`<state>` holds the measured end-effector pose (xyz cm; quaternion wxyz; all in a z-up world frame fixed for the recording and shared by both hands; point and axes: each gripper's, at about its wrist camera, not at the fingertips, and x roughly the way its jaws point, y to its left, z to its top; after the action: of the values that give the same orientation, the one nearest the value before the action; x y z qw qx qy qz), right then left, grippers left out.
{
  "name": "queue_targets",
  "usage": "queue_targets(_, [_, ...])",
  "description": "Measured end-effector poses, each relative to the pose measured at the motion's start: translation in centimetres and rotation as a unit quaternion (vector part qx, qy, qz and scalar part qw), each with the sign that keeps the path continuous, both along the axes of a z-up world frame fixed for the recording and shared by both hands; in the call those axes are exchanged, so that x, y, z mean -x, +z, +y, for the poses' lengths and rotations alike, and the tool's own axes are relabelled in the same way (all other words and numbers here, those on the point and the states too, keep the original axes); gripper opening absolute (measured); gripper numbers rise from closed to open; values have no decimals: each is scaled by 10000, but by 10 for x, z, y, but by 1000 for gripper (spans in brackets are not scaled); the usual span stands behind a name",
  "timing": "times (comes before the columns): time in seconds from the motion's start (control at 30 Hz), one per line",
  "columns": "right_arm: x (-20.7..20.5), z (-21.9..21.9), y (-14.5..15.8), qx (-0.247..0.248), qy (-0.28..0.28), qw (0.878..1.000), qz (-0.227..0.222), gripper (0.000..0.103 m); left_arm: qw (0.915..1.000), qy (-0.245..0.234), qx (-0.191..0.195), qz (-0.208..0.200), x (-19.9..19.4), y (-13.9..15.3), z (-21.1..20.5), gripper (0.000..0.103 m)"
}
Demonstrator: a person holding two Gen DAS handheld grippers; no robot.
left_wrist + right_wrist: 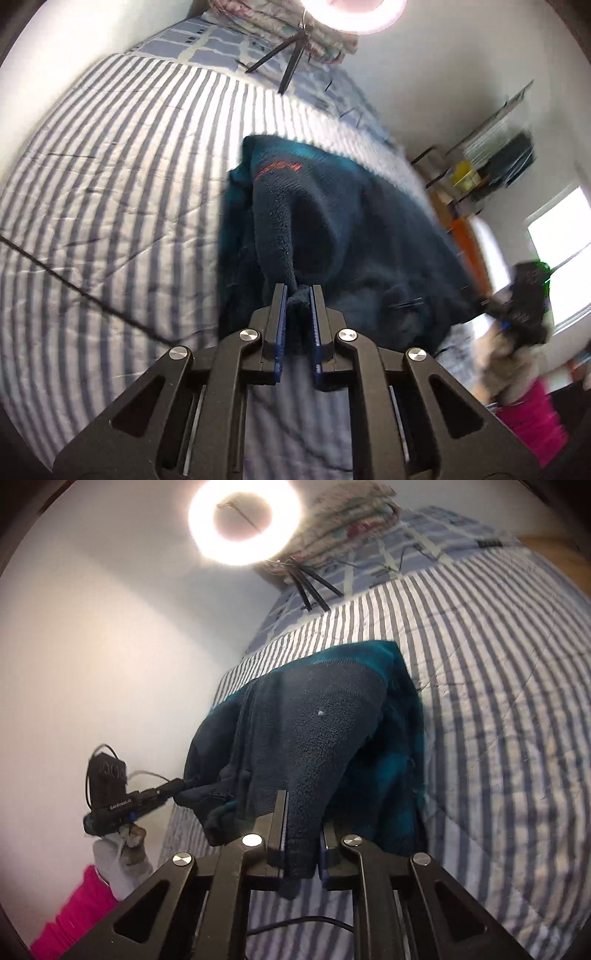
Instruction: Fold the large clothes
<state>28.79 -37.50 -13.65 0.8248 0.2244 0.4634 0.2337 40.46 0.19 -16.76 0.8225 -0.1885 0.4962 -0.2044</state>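
A dark navy and teal fleece garment (332,206) with an orange logo lies partly lifted over a striped bed (110,184). My left gripper (299,291) is shut on a fold of its navy fleece near the bed's edge. My right gripper (303,812) is shut on another navy edge of the same garment (314,731), holding it up off the bed (498,701). Each gripper shows in the other's view, the right one (517,299) at the far right, the left one (177,788) at the left pinching the fleece. The garment hangs stretched between them.
A ring light (243,520) on a black tripod (291,70) stands at the head of the bed beside a stack of folded quilts (280,22). A cable (85,295) crosses the bedspread. Shelves (487,158) and a window (561,251) are to the right.
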Motion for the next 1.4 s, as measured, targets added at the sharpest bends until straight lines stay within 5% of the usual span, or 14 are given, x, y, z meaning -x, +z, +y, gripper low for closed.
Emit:
queue_targets(0.13, [4, 0, -40, 418, 37, 9974, 579, 8, 9973, -101, -660, 312, 1, -34, -11, 9])
queue_targets(0.2, [6, 12, -56, 889, 196, 9931, 733, 8, 9970, -136, -693, 306, 1, -33, -13, 9])
queue_targets(0.33, [9, 13, -31, 1104, 288, 9919, 564, 22, 9965, -70, -829, 104, 6, -11, -13, 15])
queue_targets(0.4, [15, 9, -11, 1311, 333, 9904, 295, 33, 9960, -38, -887, -109, 8, 6, -9, 15])
queue_targets(0.67, [13, 7, 58, 1590, -141, 9801, -1178, 33, 9930, 390, -589, -945, -4, 63, 5, 15])
queue_targets(0.93, [-61, 63, 66, 1554, 125, 9766, -1479, 30, 9906, 559, -654, -1063, -64, 64, -34, 15])
queue_targets(1.17, [-111, 95, 19, 1929, 339, 9749, -1061, 30, 9885, 279, -1144, -944, -114, 26, -70, 15])
queue_targets(1.3, [-120, 100, -15, 2323, 553, 9681, -762, 26, 9917, 48, -1196, -477, -137, -23, -73, 18])
queue_targets(1.4, [-122, 99, -43, 2354, 514, 9692, -507, 27, 9924, 91, -1068, -609, -135, -43, -71, 18])
